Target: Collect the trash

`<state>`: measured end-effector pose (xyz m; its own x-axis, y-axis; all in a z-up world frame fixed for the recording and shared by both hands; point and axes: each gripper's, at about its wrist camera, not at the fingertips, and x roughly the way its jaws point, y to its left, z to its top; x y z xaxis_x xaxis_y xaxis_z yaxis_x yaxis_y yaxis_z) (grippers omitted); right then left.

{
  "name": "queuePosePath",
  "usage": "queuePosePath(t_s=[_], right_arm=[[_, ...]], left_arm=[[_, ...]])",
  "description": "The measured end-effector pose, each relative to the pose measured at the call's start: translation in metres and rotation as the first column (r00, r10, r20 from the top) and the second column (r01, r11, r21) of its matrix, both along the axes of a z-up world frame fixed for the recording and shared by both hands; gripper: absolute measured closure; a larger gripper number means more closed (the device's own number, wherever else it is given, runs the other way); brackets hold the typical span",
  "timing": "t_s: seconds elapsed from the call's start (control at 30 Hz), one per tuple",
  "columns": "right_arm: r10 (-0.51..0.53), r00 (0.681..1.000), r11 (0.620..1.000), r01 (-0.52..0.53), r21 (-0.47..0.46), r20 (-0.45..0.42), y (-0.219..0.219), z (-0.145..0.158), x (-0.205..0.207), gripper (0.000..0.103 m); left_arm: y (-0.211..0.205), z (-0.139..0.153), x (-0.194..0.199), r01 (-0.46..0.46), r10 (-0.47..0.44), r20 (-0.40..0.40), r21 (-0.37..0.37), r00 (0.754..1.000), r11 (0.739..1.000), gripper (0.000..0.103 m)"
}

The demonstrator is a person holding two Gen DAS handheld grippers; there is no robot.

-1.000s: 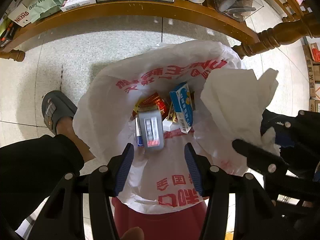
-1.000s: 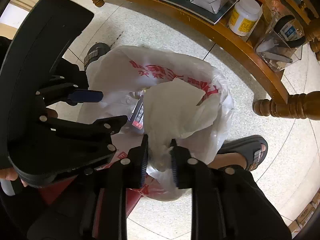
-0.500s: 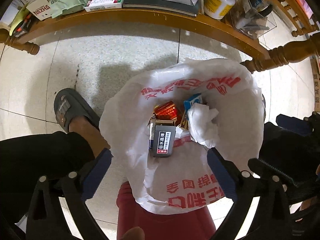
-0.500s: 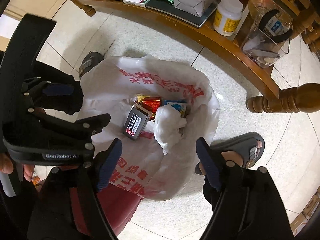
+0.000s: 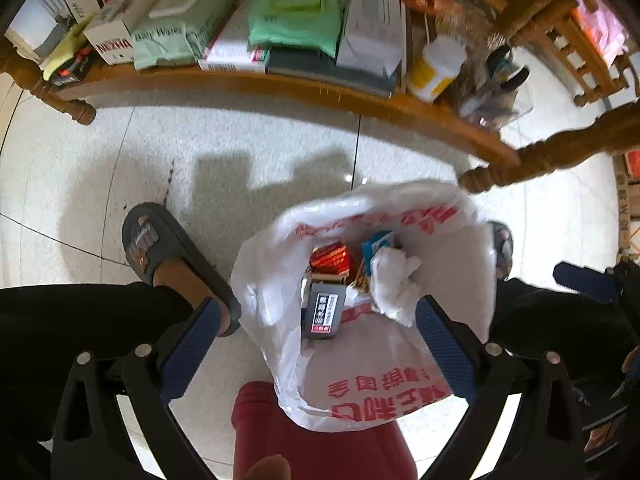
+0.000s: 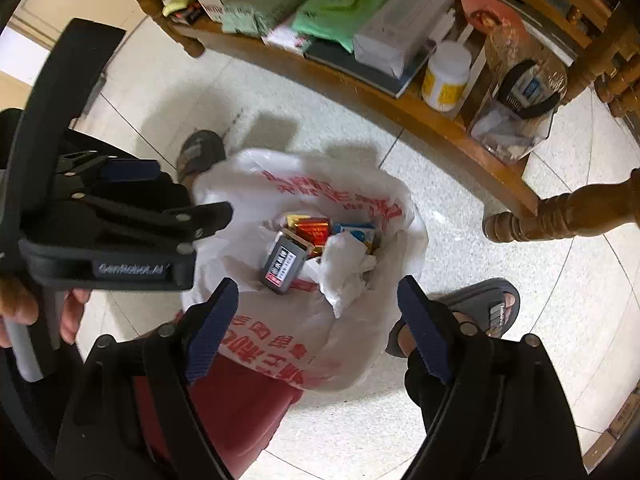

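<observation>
Tongs (image 6: 316, 316) agape over crinkled bag (image 6: 360, 344)

Pale speckled tile floor (image 5: 248, 136) beneath a cluttered wooden shelf (image 5: 304, 88)

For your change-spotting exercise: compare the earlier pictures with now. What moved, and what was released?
Both tools have just opened and risen: the right tool dropped the crumpled tissue, the left tool the grey box. Both lie in the white bag. Bag and shelf stayed put.

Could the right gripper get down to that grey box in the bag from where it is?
Probably yes. The right gripper hangs open above the bag, whose mouth gapes upward. The grey box lies on top, with crumpled white paper beside it.
</observation>
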<state>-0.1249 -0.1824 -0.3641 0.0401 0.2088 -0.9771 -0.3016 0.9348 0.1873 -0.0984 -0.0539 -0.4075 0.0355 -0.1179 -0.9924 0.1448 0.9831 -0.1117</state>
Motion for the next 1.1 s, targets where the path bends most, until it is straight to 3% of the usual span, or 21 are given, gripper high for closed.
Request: queuePosePath(t_s=[0.27, 0.47, 0.63, 0.8, 1.1], right_arm=[[0.006, 0.999, 1.0, -0.006, -0.001, 0.051, -0.003, 0.051, -0.005, 0.019], [0.002, 0.988, 1.0, -0.003, 0.01, 0.157, -0.003, 0.121, -0.008, 0.018], [-0.045, 0.948, 0.999, 0.039, 0.024, 0.315, -0.007, 0.195, -0.003, 0.013], [-0.076, 0.896, 0.997, 0.077, 0.015, 0.437, -0.01, 0.246, 0.001, 0.012], [-0.126, 0.821, 0.988, 0.155, -0.003, 0.557, -0.014, 0.293, 0.005, 0.01]], left_arm=[[0.008, 0.055, 0.006, 0.004, -0.003, 0.136, -0.011, 0.991, 1.0, 0.008], [0.018, 0.118, 0.009, 0.006, 0.001, 0.277, -0.024, 0.961, 1.0, 0.008], [0.018, 0.182, 0.014, 0.018, 0.002, 0.413, -0.043, 0.911, 0.999, 0.008], [0.012, 0.239, 0.018, 0.05, -0.024, 0.524, -0.035, 0.851, 0.998, 0.008], [0.017, 0.308, 0.022, 0.043, -0.01, 0.638, -0.037, 0.77, 0.998, 0.008]])
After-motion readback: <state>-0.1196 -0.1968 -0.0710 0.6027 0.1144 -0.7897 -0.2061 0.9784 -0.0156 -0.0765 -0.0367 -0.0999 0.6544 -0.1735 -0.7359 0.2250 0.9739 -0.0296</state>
